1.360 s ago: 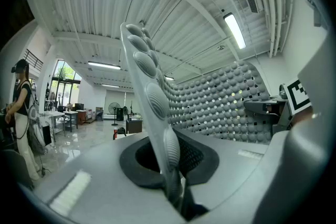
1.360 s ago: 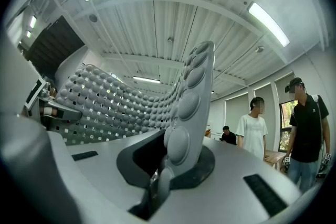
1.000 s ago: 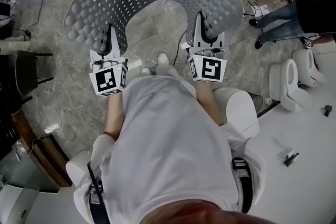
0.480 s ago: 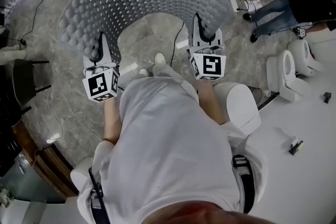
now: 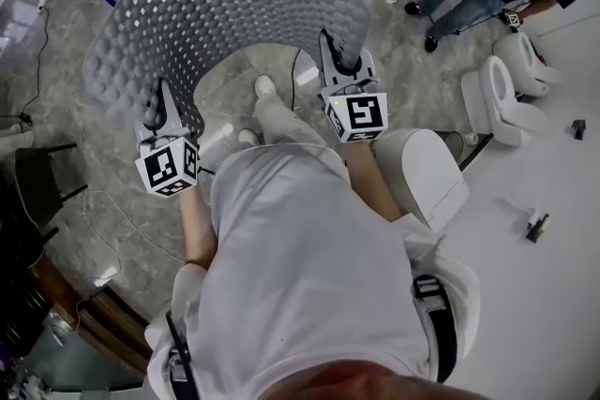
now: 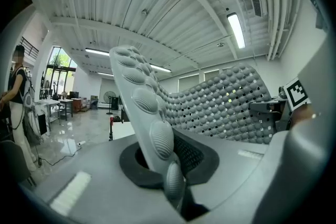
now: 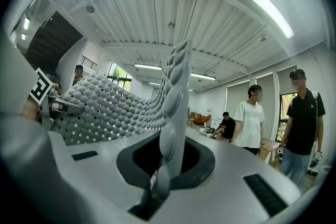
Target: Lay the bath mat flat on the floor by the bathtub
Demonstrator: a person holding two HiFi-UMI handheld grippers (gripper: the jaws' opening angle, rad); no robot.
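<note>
The grey, perforated, bumpy rubber bath mat (image 5: 225, 5) hangs arched above the grey marble floor (image 5: 56, 61), not yet down. My left gripper (image 5: 156, 108) and right gripper (image 5: 337, 68) each clamp one corner. Risk: an edge slipping free, or the arch folding under on landing.

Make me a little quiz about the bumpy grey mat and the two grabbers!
1. True or false: the bath mat lies flat on the floor.
2. What does the left gripper clamp? A) a cable B) the mat's edge C) nothing
3. Fill in: the right gripper is shut on the ____.
Key: 1 false, it hangs arched between the two grippers; 2 B; 3 bath mat.
</note>
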